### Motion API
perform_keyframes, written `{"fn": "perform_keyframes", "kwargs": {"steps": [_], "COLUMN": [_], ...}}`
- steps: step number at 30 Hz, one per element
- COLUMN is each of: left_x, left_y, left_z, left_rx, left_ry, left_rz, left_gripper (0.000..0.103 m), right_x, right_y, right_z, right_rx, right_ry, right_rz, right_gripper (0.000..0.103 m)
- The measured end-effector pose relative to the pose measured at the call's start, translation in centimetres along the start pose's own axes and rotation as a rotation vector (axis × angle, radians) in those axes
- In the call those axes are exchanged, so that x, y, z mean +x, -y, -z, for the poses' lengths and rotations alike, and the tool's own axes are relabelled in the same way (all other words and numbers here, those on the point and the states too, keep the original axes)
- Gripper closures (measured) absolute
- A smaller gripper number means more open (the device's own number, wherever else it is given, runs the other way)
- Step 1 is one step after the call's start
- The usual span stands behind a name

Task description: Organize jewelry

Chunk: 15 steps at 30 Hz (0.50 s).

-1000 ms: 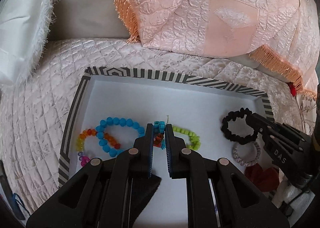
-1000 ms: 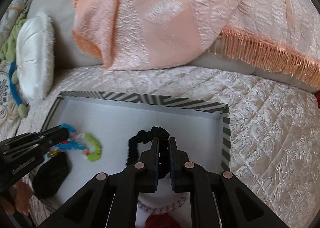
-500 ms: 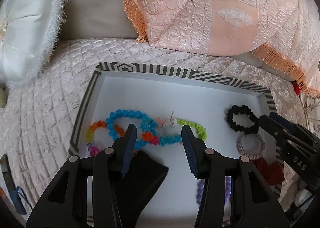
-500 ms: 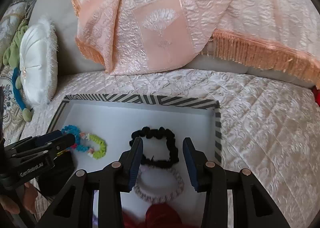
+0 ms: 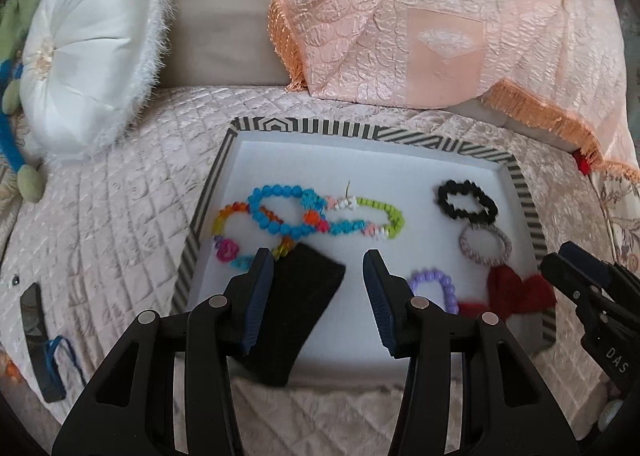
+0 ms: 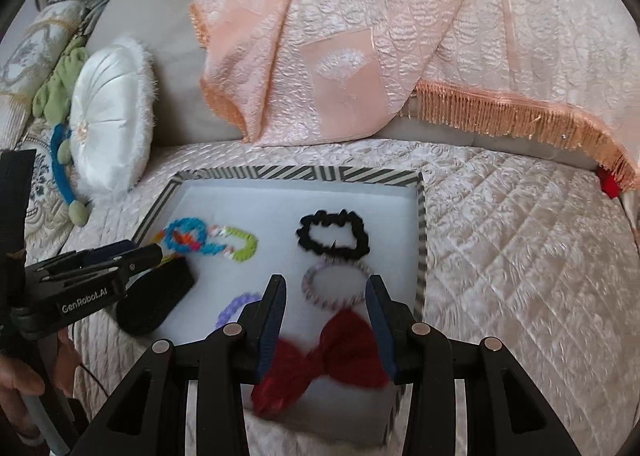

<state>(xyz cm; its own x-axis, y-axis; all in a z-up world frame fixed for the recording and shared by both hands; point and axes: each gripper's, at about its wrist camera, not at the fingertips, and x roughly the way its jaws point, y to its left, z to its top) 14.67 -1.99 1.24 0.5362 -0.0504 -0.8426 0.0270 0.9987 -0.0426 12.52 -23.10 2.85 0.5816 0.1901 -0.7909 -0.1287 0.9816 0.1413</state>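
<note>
Two hand-held grippers, left (image 5: 318, 272) and right (image 6: 326, 294), jaws apart, empty, over one tray (image 5: 520, 183).

Glossy plastic beads (image 5: 276, 223); shiny quilted cloth bedspread (image 5: 120, 223).

red bow (image 6: 324, 360): blurred | black pouch (image 5: 292, 316): partly behind finger

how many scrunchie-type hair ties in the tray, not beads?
2, both by the tray's right edge: black scrunchie toward the far corner, grey scrunchie touching its near side. The red bow in front may hide more.
</note>
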Motion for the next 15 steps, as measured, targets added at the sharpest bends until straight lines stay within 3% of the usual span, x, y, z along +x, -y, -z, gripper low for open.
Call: {"fn": "perform_keyframes", "kwargs": {"steps": [15], "left_x": [-7.9], "left_y": [-0.2], "left_z": [6.3], "left_rx": [0.003], "left_ry": [0.066], "left_rz": [0.014], "left_gripper": [0.055], "right_x": [-6.8], "right_y": [-3.2], "right_z": [5.8], "right_rx": [-0.035], "right_ry": [0.036], "right_rz": [0.007], "right_gripper": [0.062]}}
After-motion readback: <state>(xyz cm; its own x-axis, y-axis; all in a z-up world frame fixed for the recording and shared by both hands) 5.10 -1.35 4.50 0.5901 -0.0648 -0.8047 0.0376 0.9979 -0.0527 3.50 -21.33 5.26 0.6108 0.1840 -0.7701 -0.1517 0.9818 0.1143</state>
